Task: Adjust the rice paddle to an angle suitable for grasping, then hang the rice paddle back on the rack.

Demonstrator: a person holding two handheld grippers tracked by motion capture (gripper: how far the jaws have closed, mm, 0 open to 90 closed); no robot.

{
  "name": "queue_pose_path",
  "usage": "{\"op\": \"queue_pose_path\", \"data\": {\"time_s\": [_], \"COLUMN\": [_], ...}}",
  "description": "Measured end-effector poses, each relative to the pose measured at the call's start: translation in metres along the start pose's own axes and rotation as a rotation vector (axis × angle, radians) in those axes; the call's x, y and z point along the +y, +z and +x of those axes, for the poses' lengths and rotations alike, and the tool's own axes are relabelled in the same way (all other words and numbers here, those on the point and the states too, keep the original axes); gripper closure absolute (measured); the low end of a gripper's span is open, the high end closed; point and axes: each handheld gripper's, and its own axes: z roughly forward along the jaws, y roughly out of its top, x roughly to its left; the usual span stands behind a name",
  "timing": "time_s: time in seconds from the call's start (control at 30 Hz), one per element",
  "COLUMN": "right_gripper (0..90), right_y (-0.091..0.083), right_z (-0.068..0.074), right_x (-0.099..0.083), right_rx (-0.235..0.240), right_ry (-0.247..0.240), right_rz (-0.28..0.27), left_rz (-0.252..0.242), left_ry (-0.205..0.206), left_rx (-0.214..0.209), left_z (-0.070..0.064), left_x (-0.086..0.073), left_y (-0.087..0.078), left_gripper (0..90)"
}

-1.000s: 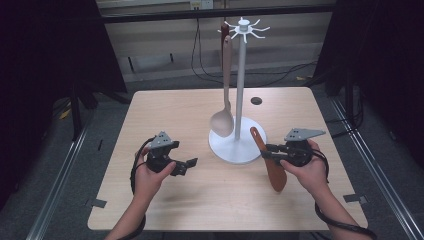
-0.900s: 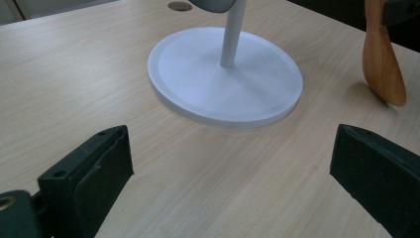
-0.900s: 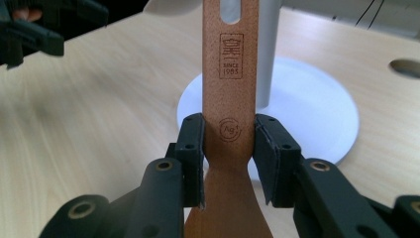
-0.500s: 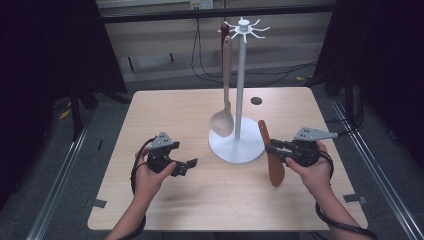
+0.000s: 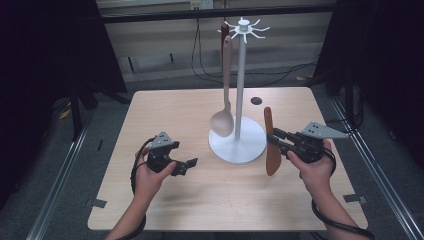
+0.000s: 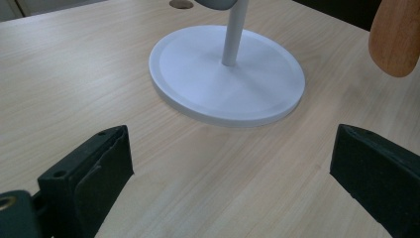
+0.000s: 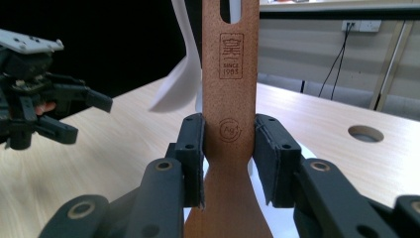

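Clearly the wooden spatula is clamped at its neck by the right tongs, held upright off the counter just beside the white utensil stand, where a pale spoon hangs. The hanging step looks to be in hand: next the handle's slot must probably rise to a free hook. The left tongs stand apart, empty, near the stand's base.

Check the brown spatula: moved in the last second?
Yes. The brown spatula, clamped in the right hand-held gripper, has swung upright and shifted right, away from the white stand base.
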Motion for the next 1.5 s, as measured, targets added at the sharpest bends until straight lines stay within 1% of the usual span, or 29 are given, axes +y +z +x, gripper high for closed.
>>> {"op": "queue_pose_path", "data": {"time_s": [0.07,0.1,0.13,0.17,0.2,0.33,0.4,0.43,0.47,0.6,0.7,0.73,0.77,0.8,0.9,0.93,1.0,1.17,1.2,1.27,1.3,1.33,1.4,1.47,1.5], "right_gripper": [66.1,66.1,66.0,66.0,66.1,66.0,66.0,66.1,66.0,66.0,66.0,66.0,66.0,66.0,66.0,66.0,66.0,66.0,66.0,66.0,66.0,66.0,66.0,66.0,66.0], "right_y": [-0.001,-0.001,-0.001,-0.001,-0.001,-0.001,0.0,-0.001,0.0,0.0,0.001,0.001,0.002,0.003,0.003,0.003,0.002,0.002,0.002,0.003,0.003,0.004,0.004,0.005,0.005], "right_z": [0.002,0.002,0.004,0.004,0.005,0.006,0.007,0.007,0.008,0.01,0.012,0.012,0.012,0.013,0.015,0.015,0.016,0.02,0.021,0.023,0.024,0.024,0.025,0.027,0.027], "right_x": [0.003,0.003,0.007,0.008,0.01,0.014,0.017,0.018,0.019,0.024,0.026,0.026,0.026,0.027,0.029,0.03,0.032,0.041,0.043,0.046,0.046,0.047,0.048,0.05,0.051], "right_rx": [-0.017,-0.017,-0.026,-0.024,-0.024,-0.038,-0.039,-0.047,-0.046,-0.052,-0.054,-0.049,-0.048,-0.048,-0.047,-0.044,-0.056,-0.059,-0.057,-0.066,-0.068,-0.07,-0.077,-0.085,-0.083], "right_ry": [-0.008,-0.008,-0.009,-0.01,-0.003,-0.004,0.008,0.005,-0.001,-0.005,-0.009,-0.009,0.001,-0.001,-0.001,-0.003,-0.014,-0.017,-0.015,-0.016,-0.012,-0.01,-0.008,-0.006,-0.01], "right_rz": [-0.016,-0.016,-0.035,-0.042,-0.052,-0.072,-0.094,-0.1,-0.1,-0.116,-0.124,-0.127,-0.131,-0.135,-0.141,-0.148,-0.154,-0.191,-0.192,-0.201,-0.197,-0.207,-0.216,-0.228,-0.231], "left_rz": [-0.003,-0.003,0.003,0.005,0.004,-0.002,0.005,0.005,0.003,0.004,0.007,0.009,0.009,0.005,-0.003,-0.005,-0.003,0.001,0.001,-0.001,-0.004,-0.009,0.001,0.0,0.004], "left_ry": [-0.003,-0.003,-0.005,-0.001,-0.002,-0.011,-0.005,-0.004,-0.004,-0.002,-0.006,-0.005,-0.008,-0.008,-0.003,-0.002,-0.003,-0.008,-0.002,0.001,-0.001,-0.002,0.002,-0.005,-0.002], "left_rx": [-0.001,-0.001,-0.003,0.0,0.0,0.001,0.006,0.005,-0.003,-0.005,-0.002,0.0,0.008,0.002,0.009,0.004,0.003,0.005,0.001,0.003,0.0,-0.003,0.0,0.002,0.007], "left_z": [0.0,0.0,0.0,0.0,0.001,0.001,0.001,0.001,0.001,0.0,0.0,0.001,0.001,0.001,0.001,0.001,0.001,0.0,0.001,0.001,0.0,0.0,0.0,0.0,0.001], "left_x": [0.0,0.0,-0.001,-0.001,-0.002,-0.002,-0.002,-0.001,-0.001,-0.001,-0.003,-0.003,-0.003,-0.002,0.0,0.0,0.0,-0.002,-0.001,0.0,0.0,0.0,-0.001,-0.001,-0.001], "left_y": [0.0,0.0,0.0,0.0,0.0,-0.001,0.0,0.0,0.0,0.0,0.0,0.0,-0.001,-0.001,-0.002,-0.002,-0.002,-0.001,-0.001,-0.001,-0.001,-0.001,-0.001,-0.001,-0.002], "left_gripper": [2.7,2.7,2.6,2.7,2.7,2.7,2.7,2.7,2.6,2.7,2.7,2.7,2.6,2.7,2.7,2.7,2.7,2.7,2.7,2.7,2.7,2.7,2.7,2.7,2.7]}}
